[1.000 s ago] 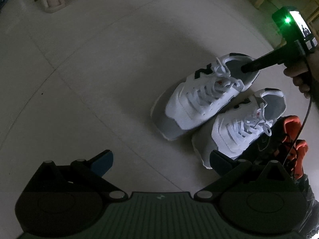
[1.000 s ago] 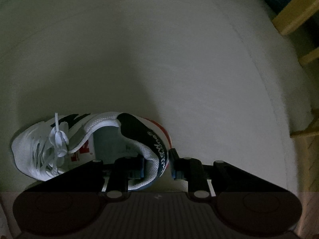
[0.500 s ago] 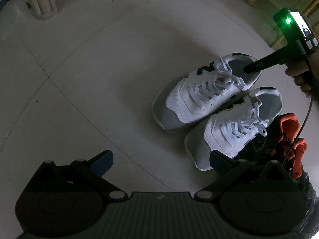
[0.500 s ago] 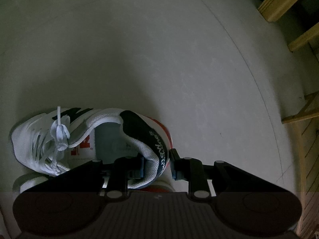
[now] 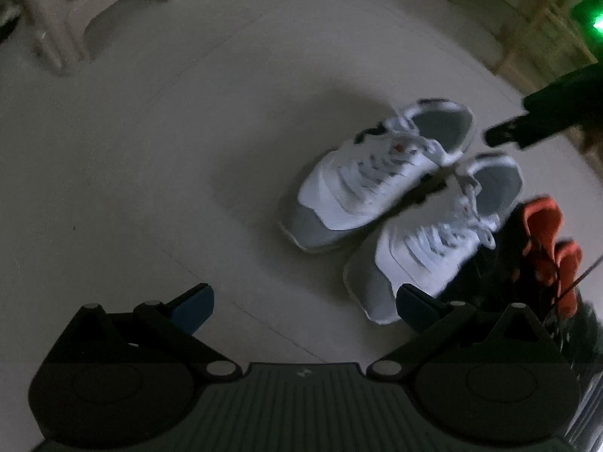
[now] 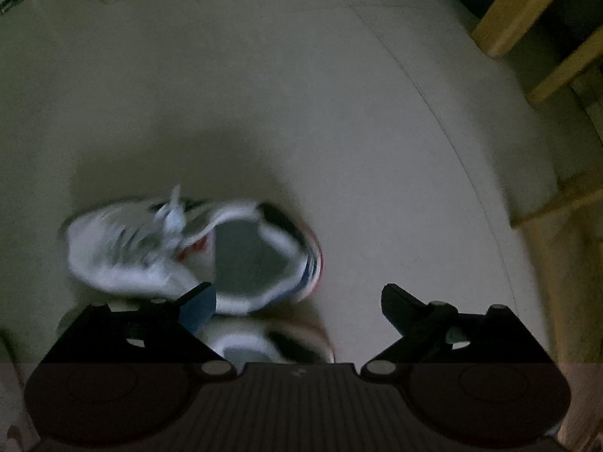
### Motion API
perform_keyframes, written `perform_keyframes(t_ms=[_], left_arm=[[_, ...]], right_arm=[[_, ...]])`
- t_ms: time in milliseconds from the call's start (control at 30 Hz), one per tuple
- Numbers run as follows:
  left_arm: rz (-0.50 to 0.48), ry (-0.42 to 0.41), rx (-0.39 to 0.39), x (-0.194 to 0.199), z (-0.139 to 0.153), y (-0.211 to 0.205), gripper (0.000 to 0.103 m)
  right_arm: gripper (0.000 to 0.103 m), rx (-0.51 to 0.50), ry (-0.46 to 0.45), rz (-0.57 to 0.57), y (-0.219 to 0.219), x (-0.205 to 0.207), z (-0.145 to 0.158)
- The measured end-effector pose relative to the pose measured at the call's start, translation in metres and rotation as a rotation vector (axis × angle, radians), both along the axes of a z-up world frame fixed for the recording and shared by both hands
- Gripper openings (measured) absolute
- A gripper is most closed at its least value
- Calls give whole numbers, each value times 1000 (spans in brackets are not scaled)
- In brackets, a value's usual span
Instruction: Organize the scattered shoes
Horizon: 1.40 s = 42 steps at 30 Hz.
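Two white sneakers with grey toes stand side by side on the floor, the far sneaker [image 5: 361, 192] and the near sneaker [image 5: 426, 248]. My left gripper [image 5: 305, 301] hovers open in front of their toes with nothing between its fingers. My right gripper [image 5: 501, 135] hangs just above and beside the far sneaker's heel. In the right wrist view the right gripper [image 6: 297, 297] has its jaws opening wide. The released sneaker [image 6: 169, 252] lies blurred on the floor below it, and no pad touches it. The second sneaker [image 6: 256, 346] peeks out at the bottom.
A black shoe with orange lining [image 5: 542, 233] lies right of the white pair. A beige plastic stool [image 5: 75, 7] stands at the far left. Wooden furniture legs [image 6: 527, 11] line the right side. Pale floor tiles [image 5: 150, 188] spread to the left.
The right gripper let go of the far sneaker's heel collar, opened wide and rose away from it. The sneaker now rests beside its mate. The left gripper shifted slightly.
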<state>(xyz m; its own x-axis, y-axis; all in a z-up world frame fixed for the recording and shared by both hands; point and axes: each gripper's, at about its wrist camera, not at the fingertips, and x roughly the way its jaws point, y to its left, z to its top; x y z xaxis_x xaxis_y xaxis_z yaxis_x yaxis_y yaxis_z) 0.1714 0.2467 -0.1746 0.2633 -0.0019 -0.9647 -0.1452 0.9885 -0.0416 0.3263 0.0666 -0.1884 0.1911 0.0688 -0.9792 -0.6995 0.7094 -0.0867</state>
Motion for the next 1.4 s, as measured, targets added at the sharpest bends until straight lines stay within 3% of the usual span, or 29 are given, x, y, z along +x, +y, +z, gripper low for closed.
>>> perform_keyframes(t_ms=[233, 333, 500, 733, 1000, 1133, 1267, 1400], left_arm=[[-166, 95, -21, -12, 24, -56, 103], [-276, 99, -30, -4, 48, -97, 103], [-388, 56, -36, 13, 96, -170, 103], [-458, -30, -44, 11, 143, -264, 103], [-563, -124, -33, 19, 204, -342, 103], [-626, -173, -63, 21, 230, -379, 103], [-680, -191, -80, 16, 239, -407, 103], [-695, -171, -94, 9, 233, -424, 103]], right_arm=[[99, -3, 42, -20, -104, -63, 64], [99, 1, 50, -97, -185, -101, 107], [99, 8, 28, -186, -281, -144, 137], [99, 19, -45, -325, -401, -216, 185], [99, 48, -127, -474, -484, -256, 247], [100, 34, -170, -522, -516, -269, 270], [101, -31, -216, -595, -562, -284, 283], [101, -7, -226, -699, -598, -300, 292]])
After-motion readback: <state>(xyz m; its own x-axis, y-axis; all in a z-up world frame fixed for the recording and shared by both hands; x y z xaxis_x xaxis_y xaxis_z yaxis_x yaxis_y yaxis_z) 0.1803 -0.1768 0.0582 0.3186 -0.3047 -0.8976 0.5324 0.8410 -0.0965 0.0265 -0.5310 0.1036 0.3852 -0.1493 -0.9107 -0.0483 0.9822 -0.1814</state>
